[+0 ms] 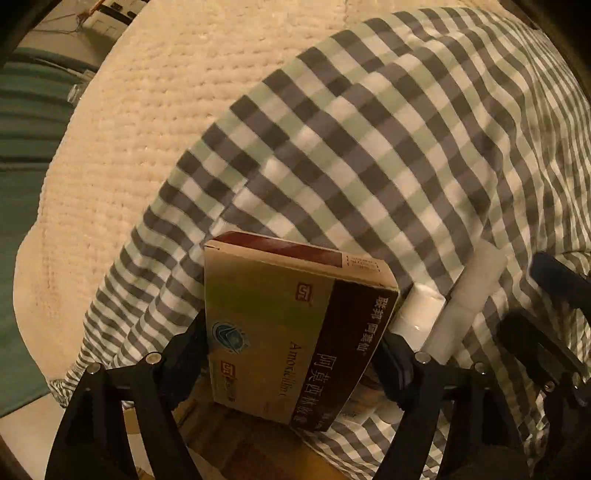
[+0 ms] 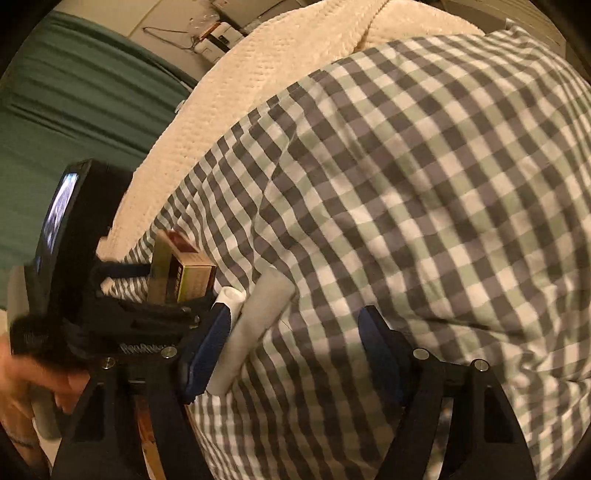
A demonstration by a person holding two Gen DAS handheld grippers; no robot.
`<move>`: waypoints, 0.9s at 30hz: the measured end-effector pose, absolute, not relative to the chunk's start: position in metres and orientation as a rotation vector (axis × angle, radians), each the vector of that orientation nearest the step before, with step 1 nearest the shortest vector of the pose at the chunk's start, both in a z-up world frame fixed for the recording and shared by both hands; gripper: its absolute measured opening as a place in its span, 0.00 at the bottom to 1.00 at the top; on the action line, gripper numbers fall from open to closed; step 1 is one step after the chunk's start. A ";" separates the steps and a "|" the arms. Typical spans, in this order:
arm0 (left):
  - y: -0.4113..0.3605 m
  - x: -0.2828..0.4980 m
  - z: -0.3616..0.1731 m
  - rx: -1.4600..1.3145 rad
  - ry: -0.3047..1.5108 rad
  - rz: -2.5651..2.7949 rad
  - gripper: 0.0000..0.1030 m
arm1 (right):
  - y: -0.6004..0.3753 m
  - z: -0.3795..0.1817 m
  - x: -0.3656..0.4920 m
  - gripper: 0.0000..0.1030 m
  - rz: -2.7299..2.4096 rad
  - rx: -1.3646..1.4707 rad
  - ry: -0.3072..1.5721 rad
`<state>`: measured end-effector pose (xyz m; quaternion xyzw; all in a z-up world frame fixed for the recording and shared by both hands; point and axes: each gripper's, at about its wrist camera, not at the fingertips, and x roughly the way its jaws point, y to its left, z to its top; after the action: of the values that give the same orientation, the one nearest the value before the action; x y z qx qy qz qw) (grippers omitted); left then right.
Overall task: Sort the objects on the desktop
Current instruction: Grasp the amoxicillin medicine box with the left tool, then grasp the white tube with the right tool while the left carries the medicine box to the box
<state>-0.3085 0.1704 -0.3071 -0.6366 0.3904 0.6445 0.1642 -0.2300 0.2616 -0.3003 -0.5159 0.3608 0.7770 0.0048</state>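
My left gripper [image 1: 291,350] is shut on a medicine box [image 1: 288,332], tan and dark red with "Amoxicillin" print, held above the checked cloth [image 1: 369,147]. The box also shows in the right wrist view [image 2: 184,273], held in the left gripper [image 2: 159,295] at the left. My right gripper [image 2: 295,350] is open and empty over the checked cloth [image 2: 406,184]. A white tube [image 1: 421,314] and a pale cylinder [image 1: 469,299] lie on the cloth just right of the box; the cylinder [image 2: 255,321] lies beside my right gripper's left finger [image 2: 207,350].
A cream knitted blanket [image 1: 129,147] lies left of the checked cloth. A green surface [image 2: 74,129] is at the far left. Cables and a socket strip [image 2: 214,33] sit at the top. The right gripper's fingers [image 1: 546,314] show at the right edge.
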 end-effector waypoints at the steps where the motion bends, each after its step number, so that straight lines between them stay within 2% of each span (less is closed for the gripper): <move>1: 0.169 -0.308 -0.306 -1.812 1.110 1.850 0.78 | 0.258 -0.302 -0.232 0.70 2.423 -1.621 1.130; 4: 0.160 -0.307 -0.292 -1.796 1.059 1.950 0.78 | 0.243 -0.308 -0.237 0.70 2.430 -1.647 1.042; 6: 0.151 -0.306 -0.276 -1.775 0.979 2.039 0.78 | 0.233 -0.310 -0.234 0.57 2.454 -1.643 0.887; 8: 0.140 -0.302 -0.257 -1.743 0.890 2.142 0.78 | 0.230 -0.311 -0.229 0.51 2.476 -1.631 0.828; 10: 0.131 -0.293 -0.239 -1.709 0.801 2.205 0.78 | 0.228 -0.308 -0.225 0.40 2.502 -1.629 0.800; 11: 0.128 -0.287 -0.231 -1.689 0.771 2.230 0.78 | 0.228 -0.307 -0.222 0.26 2.521 -1.629 0.812; 13: 0.119 -0.269 -0.211 -1.628 0.693 2.272 0.78 | 0.228 -0.301 -0.216 0.16 2.543 -1.615 0.811; 15: 0.120 -0.259 -0.194 -1.585 0.633 2.303 0.78 | 0.228 -0.295 -0.204 0.00 2.557 -1.594 0.770; 23: 0.108 -0.238 -0.122 -1.340 0.348 2.433 0.78 | 0.235 -0.266 -0.159 0.00 2.677 -1.493 0.854; 25: 0.096 -0.216 -0.100 -1.271 0.292 2.489 0.78 | 0.225 -0.250 -0.161 0.01 2.766 -1.499 0.720; 27: 0.081 -0.194 -0.080 -1.198 0.223 2.535 0.78 | 0.212 -0.235 -0.163 0.01 2.837 -1.459 0.438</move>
<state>-0.1938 0.0808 -0.0804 -0.4202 0.0781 0.8891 0.1639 -0.1634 0.2118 -0.2350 -0.4527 0.1361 0.8803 -0.0394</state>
